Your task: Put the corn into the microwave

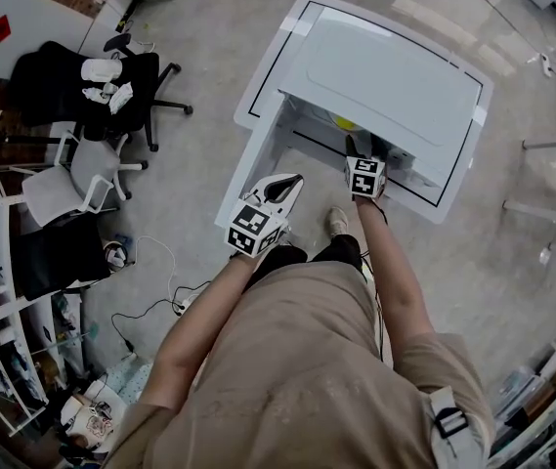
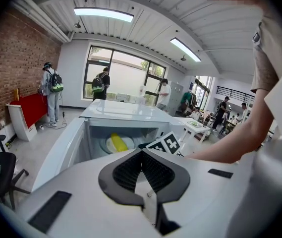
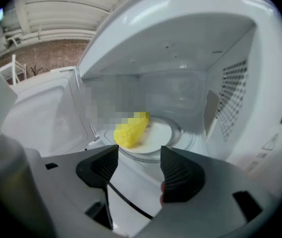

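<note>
One knobbly corn (image 3: 130, 129) (round white plate (image 3: 161, 134))

The microwave (image 1: 380, 81) is viewed steeply from above at 12 o'clock; its inside is shared, closest in the right gripper view.

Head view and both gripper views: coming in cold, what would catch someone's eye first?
The bright yellow corn stands out, lying on the white plate inside the open microwave. The right gripper sits just in front of that cavity, jaws apart and empty, while the left gripper hangs farther back with its jaws together on nothing.
</note>
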`<state>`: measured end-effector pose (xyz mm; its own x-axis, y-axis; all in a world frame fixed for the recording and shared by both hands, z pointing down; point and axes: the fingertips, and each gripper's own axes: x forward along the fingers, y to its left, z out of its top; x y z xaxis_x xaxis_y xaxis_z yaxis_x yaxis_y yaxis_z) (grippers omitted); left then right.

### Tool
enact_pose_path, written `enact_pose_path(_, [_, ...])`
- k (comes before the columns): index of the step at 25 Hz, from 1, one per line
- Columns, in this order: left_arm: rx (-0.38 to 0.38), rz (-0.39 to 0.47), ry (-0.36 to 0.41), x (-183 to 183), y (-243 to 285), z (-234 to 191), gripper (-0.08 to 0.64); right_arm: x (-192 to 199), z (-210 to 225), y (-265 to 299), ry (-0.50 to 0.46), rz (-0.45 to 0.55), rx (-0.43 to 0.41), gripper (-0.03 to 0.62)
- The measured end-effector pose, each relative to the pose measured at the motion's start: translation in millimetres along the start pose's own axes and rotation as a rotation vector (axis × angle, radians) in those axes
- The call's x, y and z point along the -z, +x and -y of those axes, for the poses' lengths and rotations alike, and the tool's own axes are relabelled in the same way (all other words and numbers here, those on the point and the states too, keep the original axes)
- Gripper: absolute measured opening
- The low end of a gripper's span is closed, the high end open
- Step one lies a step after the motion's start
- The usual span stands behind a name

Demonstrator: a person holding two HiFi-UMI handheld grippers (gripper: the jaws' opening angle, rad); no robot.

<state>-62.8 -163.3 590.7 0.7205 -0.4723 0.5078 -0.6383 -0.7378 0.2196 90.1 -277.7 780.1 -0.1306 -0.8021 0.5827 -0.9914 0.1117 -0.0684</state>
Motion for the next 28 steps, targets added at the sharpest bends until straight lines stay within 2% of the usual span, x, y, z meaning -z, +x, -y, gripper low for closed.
enact_pose_path(6, [0.000,0.107,-0.014,-41.5,-15.9,2.6,0.006,-29.7,-26.2,-98.6,-0.003,0.078,-0.244,0.268])
enact_pose_path(9, [0.002,0.168,-0.015,-65.9,-27.6,4.5,0.006,-70.3,-33.9,-155.1,0.017,0.160,-0.338,0.268])
enact_pose_path(11, [-0.002,0.210,-0.015,-82.1,-35.4,6.8,0.006,-104.6,-32.1,-188.0,0.002,0.236,-0.361,0.267])
enact_pose_path(16, [0.003,0.318,-0.021,-126.1,-54.1,15.9,0.006,-185.6,-13.0,-246.5,-0.032,0.397,-0.360,0.267])
enact_pose_path(20, [-0.001,0.401,-0.017,-162.7,-73.3,26.1,0.006,-234.4,9.4,-284.5,-0.052,0.466,-0.298,0.267])
enact_pose_path(24, [0.002,0.477,-0.006,-199.4,-86.6,35.6,0.006,-267.4,38.7,-314.4,-0.074,0.496,-0.209,0.267])
enact_pose_path(28, [-0.016,0.522,0.024,-228.3,-102.6,45.8,0.006,-276.0,65.6,-336.9,-0.083,0.498,-0.164,0.267])
